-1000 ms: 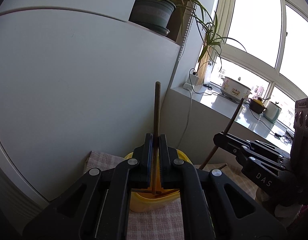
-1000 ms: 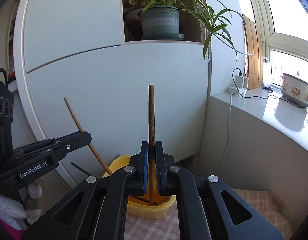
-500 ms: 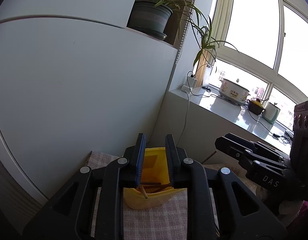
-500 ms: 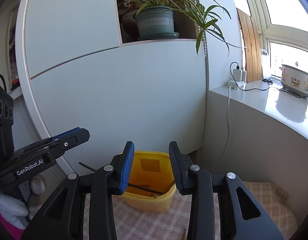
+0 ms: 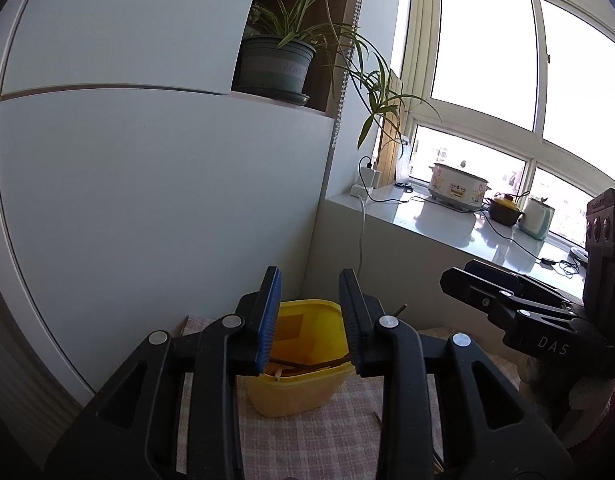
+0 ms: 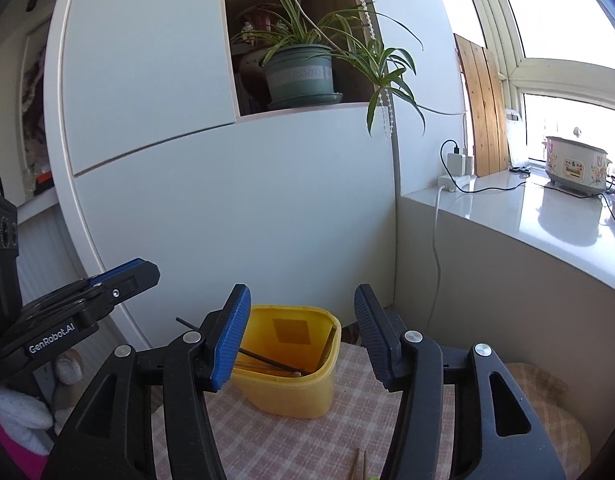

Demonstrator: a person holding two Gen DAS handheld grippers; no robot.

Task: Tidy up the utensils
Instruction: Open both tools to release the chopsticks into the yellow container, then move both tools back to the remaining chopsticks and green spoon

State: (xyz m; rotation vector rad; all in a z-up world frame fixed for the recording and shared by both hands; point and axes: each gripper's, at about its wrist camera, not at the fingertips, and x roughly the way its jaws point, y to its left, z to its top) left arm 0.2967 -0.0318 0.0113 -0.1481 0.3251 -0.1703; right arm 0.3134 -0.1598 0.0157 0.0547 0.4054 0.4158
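Your left hand-held gripper [image 5: 309, 316] has just been opening; its two jaws now stand a narrow way apart with nothing between them. Your right hand-held gripper [image 6: 301, 332] has also just been opening and stands wider, likewise empty. Each shows in the other's view: the right one at 3 o'clock in the left wrist view, the left one at 9 o'clock in the right wrist view.

One yellow tub [image 6: 291, 392] sits on the checked cloth [image 6: 275, 444] that covers the counter, straight ahead at 12 o'clock from both grippers and close to the white cabinet [image 6: 235, 208]. The chopsticks [image 6: 267, 362] lie inside it, slanting across the bottom and leaning on the walls. You can count at least four: one dark stick poking out over the rim toward 10 o'clock, one leaning in the far right corner, and pale ones crossed low down. The exact number is hidden by the left jaw of the right gripper. Two more stick tips [image 6: 359, 464] lie on the cloth at 6 o'clock in the right wrist view, cut off by the frame edge.

One potted plant [image 6: 299, 76] stands in the cabinet niche at 12 o'clock. On the window sill [image 5: 439, 220] at 2 o'clock stand one white cooker [image 5: 457, 186], one brown pot [image 5: 505, 212] and one pale kettle [image 5: 537, 222].
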